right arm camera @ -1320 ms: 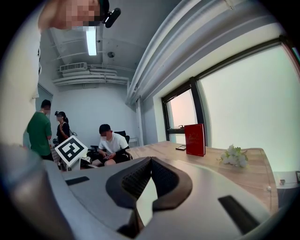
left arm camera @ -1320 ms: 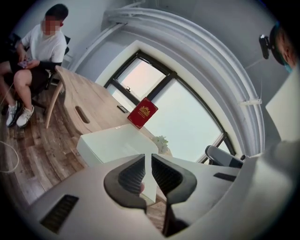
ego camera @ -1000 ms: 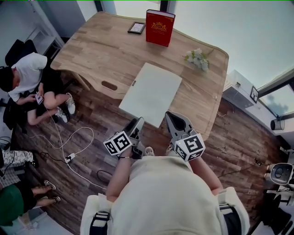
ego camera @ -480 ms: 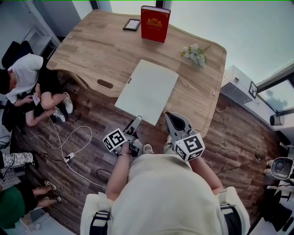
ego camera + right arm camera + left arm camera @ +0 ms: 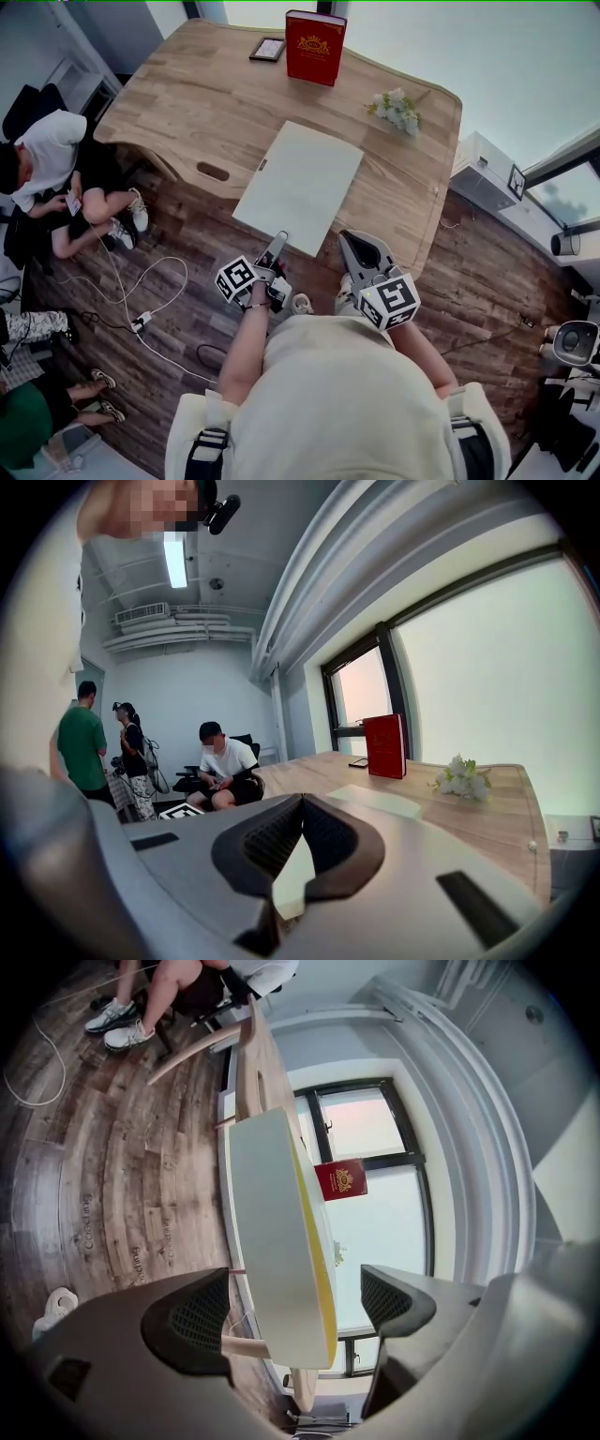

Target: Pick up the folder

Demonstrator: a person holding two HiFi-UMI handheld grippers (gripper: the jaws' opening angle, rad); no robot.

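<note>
The left gripper [image 5: 279,242] has just been opening, with the folder [image 5: 298,186] edge between its jaws. The right gripper [image 5: 355,241] is clenched and hides the folder's near end in the right gripper view.

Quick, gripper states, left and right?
Left gripper: open, jaws just been opening, folder edge between them, not clamped.
Right gripper: shut, empty.

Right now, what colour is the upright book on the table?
The book is red with a gold emblem; clearest in head view.
</note>
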